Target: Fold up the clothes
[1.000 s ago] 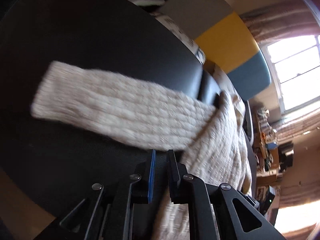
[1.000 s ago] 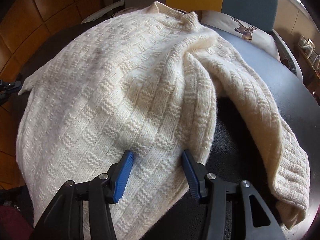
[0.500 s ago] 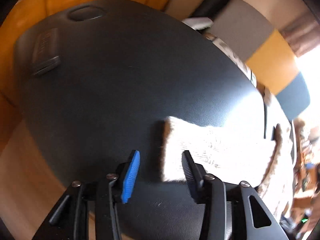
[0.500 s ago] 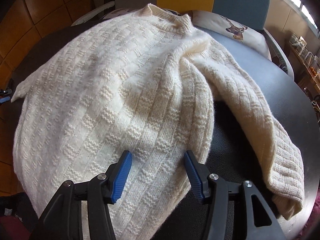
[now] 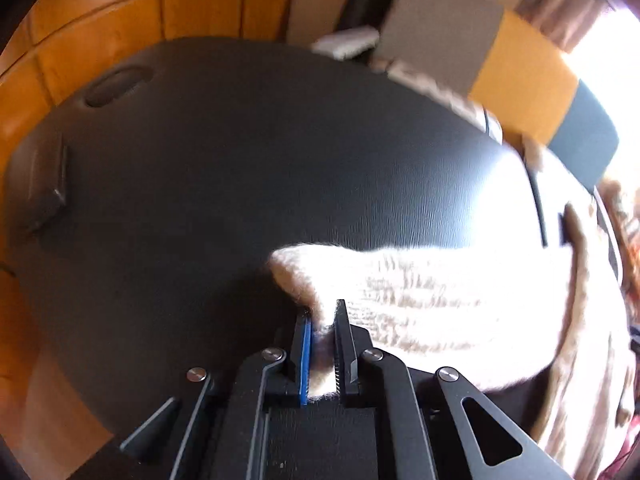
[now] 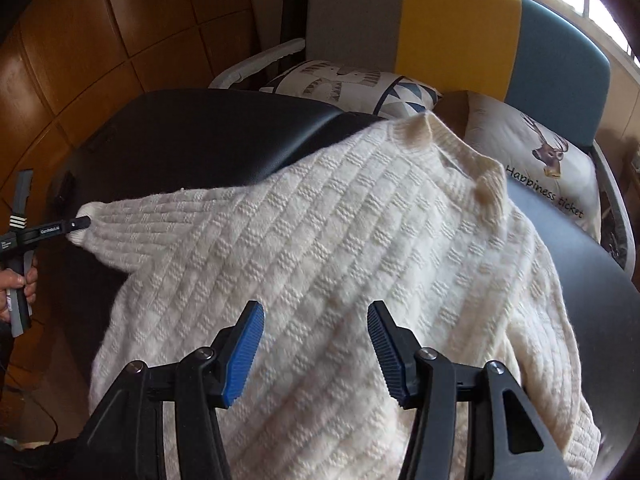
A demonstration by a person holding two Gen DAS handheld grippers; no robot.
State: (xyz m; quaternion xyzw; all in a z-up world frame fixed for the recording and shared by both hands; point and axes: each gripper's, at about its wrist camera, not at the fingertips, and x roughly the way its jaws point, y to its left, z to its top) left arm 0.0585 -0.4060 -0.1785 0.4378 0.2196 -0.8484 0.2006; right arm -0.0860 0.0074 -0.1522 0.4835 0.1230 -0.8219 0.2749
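The left gripper (image 5: 322,320), a black two-finger clamp with a blue pad on one finger, has its jaws pinched tight on the cuff (image 5: 304,276) of a cream, basket-weave knitted sweater (image 6: 340,248). The wool is squeezed into the narrow slot between the pads and bulges out above them. From the right-hand camera you can see the same clamp at the far left (image 6: 78,226), gripping the cuff's end, with a person's hand (image 6: 22,280) wrapped round its grey handle.

The sleeve (image 6: 160,220) runs out sideways from the sweater's body to that clamp, stretched over the dark surface. The sweater itself lies spread on a round black leather-look table (image 6: 208,136), its ribbed collar (image 6: 452,140) pointing toward the far edge, near the cushions. Its other sleeve is bunched along the right side of the body.

The right gripper (image 6: 316,344), also black with ribbed blue pads, hangs above the lower middle of the sweater with its jaws standing well apart; nothing is caught between them, and the knit shows beneath the gap.

Behind the table stands a chair (image 6: 460,28) with a back in grey, yellow and blue panels. On it rest a white cushion with a deer's head and lettering (image 6: 548,168) and a patterned cushion with blue triangles (image 6: 352,84).
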